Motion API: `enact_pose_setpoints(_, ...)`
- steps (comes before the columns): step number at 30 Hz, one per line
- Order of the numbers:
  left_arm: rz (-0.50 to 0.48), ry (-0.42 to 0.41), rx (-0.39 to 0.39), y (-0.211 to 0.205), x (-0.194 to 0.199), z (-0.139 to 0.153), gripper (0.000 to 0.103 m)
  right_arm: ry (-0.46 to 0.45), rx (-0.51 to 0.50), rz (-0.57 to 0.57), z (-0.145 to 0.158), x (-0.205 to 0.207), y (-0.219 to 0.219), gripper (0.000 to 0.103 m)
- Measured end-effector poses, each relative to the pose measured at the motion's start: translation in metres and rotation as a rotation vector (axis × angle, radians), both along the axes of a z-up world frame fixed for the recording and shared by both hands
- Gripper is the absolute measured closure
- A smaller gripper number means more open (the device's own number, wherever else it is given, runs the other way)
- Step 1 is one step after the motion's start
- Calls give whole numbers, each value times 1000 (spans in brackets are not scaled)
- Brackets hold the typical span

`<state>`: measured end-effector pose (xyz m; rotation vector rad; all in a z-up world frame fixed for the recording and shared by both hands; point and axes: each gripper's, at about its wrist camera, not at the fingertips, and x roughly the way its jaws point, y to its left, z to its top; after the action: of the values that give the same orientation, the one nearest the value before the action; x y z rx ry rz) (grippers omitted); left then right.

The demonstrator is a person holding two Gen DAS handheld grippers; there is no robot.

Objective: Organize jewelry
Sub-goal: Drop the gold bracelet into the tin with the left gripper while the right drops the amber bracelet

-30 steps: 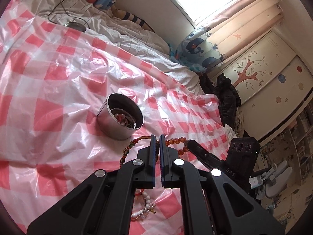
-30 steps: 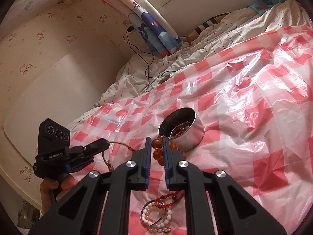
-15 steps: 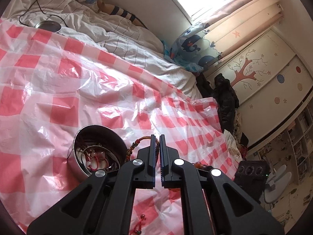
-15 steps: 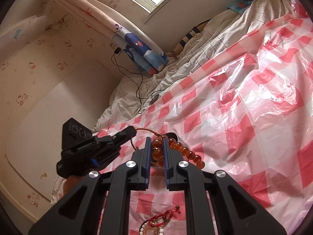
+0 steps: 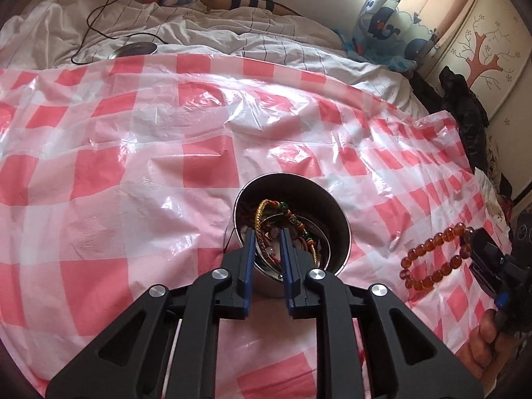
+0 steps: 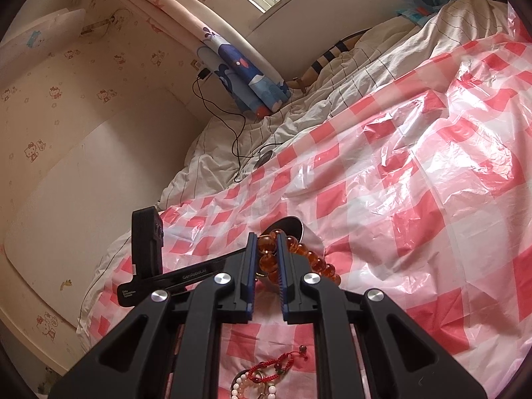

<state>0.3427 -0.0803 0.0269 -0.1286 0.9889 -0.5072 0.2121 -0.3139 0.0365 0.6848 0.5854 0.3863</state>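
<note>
My left gripper (image 5: 268,249) has swung over the steel tin (image 5: 339,229) & tipped down; a sec ago the tin sat off to the left, now it's right under my fingertips. Jaws were pinched on the braided cord bracelet (image 5: 262,214), now they're opening w/ the cord lying loose in the tin, only a strand between the pads. My right gripper (image 6: 267,259) has lifted the amber bead bracelet (image 6: 311,257) off the checked sheet (image 6: 415,199); it hangs clear now. Tin in right view has gone from plain sight to mostly hidden behind the beads.
</note>
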Motion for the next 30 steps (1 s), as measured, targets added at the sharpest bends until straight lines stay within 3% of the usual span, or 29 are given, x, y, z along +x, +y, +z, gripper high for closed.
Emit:
enact_pose_setpoints(1,19,-5,23,4,-4,3,49,-4,-3,3,1,0,2,91)
enact_pose_setpoints(2,32,-13,22,10,-10,6,37,-8,-1,8,3,0,4,91)
enact_pose_setpoints(6,74,-13,-36,45,-35,14,37,-47,17,35,13,1,15,91)
enact_pose_setpoints(10,160,2,-116,83,-65,15,35,-55,71,75,19,31,36,91)
enact_pose_setpoints(15,215,60,-186,107,-75,-4,31,-26,180,95,9,72,62,91)
enact_pose_setpoints(18,231,78,-218,111,-71,-5,31,86,142,61,-18,92,67,91)
enact_pose_setpoints(22,224,58,-230,112,-71,0,31,253,-29,30,-49,109,72,88)
enact_pose_setpoints(23,220,59,-231,110,-71,-1,31,257,-54,28,-48,108,71,88)
enact_pose_setpoints(25,209,62,-221,106,-70,-2,31,222,-111,9,-39,99,69,60)
enact_pose_setpoints(30,192,53,-198,97,-72,-2,31,141,-196,18,-15,72,67,59)
